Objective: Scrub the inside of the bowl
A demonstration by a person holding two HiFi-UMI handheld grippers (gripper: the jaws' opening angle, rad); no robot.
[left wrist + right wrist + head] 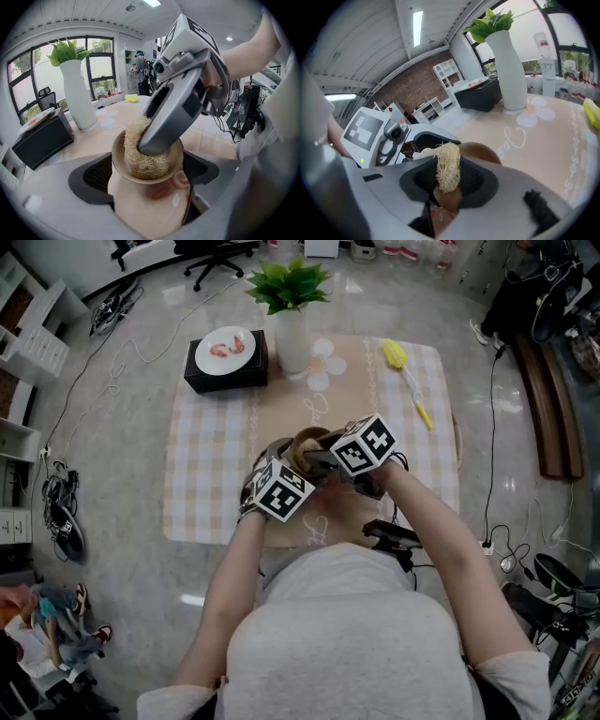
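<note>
Your left claw [147,172] was clamped on the bowl [140,202] over the table [214,457] near you, and your right claw [447,182] was pinching the scrubber [139,160], which sat pressed inside that bowl.

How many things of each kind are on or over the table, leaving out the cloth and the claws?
bowl: 1
loofah scrubber: 1
vase with plant: 1
black box: 1
plate: 1
yellow brush: 1
Total: 6
</note>
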